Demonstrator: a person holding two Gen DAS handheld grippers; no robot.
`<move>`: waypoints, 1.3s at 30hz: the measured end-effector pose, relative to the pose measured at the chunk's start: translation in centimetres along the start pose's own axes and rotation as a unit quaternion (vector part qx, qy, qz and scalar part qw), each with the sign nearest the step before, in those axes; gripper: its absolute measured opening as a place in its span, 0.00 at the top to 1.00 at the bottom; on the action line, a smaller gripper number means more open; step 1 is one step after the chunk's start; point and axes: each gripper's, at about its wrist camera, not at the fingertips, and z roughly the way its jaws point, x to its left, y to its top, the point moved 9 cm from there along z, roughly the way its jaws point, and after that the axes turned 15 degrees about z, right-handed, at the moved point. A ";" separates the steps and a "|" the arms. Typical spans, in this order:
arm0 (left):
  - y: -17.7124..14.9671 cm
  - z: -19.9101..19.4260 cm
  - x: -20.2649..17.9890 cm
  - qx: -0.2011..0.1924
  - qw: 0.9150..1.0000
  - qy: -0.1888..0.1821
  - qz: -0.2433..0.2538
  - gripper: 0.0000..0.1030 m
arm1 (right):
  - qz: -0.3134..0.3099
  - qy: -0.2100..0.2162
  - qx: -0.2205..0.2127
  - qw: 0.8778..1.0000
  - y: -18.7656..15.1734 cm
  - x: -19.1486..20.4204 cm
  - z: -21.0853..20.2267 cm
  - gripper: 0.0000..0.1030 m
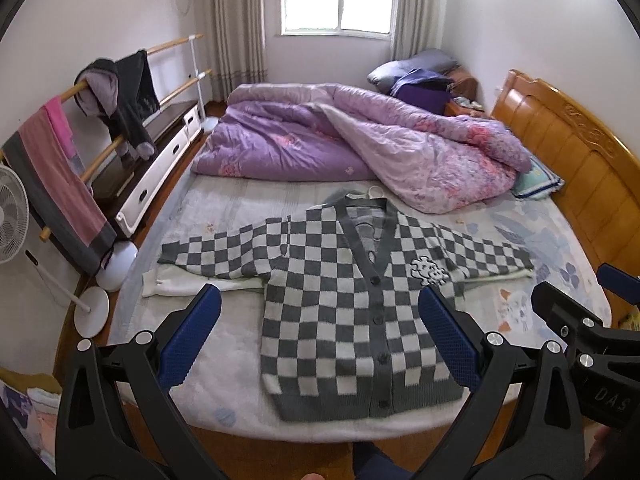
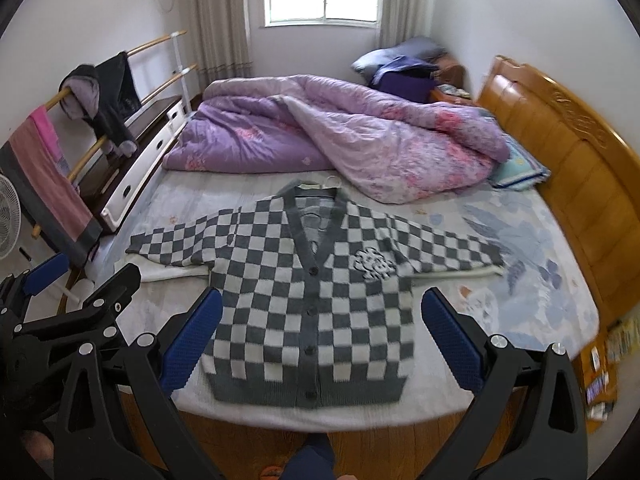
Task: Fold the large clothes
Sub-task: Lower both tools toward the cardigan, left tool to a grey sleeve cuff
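A grey-and-white checkered cardigan lies flat and face up on the bed, buttoned, with both sleeves spread out sideways; it also shows in the right wrist view. Its hem lies near the bed's front edge. My left gripper is open and empty, held above the bed's front edge in front of the hem. My right gripper is open and empty beside it, also short of the cardigan. Each gripper shows at the edge of the other's view.
A crumpled purple duvet covers the far half of the bed. A wooden headboard stands at the right. A clothes rack with hung garments, a fan and a low cabinet stand at the left.
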 end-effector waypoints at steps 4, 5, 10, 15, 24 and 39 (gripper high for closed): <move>1.8 6.6 0.8 0.047 0.999 -0.004 -0.018 0.05 | -0.046 0.020 0.015 0.999 2.9 1.1 6.2 0.07; 2.1 8.1 1.1 0.056 0.998 0.000 -0.024 0.05 | -0.061 0.028 0.018 0.998 3.2 1.5 7.4 0.07; 0.7 14.8 3.0 0.113 0.991 -0.003 -0.073 0.05 | -0.113 0.058 0.051 0.991 3.9 3.7 14.3 0.07; -2.5 20.3 6.5 0.157 0.981 -0.005 -0.112 0.05 | -0.138 0.082 0.113 0.980 2.8 7.0 21.3 0.07; -9.2 31.1 20.5 0.206 0.953 0.010 -0.220 0.05 | -0.117 0.079 0.174 0.975 1.9 13.6 33.2 0.18; -20.2 47.7 45.7 0.174 0.872 -0.023 -0.457 0.21 | -0.010 0.082 0.296 0.952 -5.4 22.8 51.5 0.74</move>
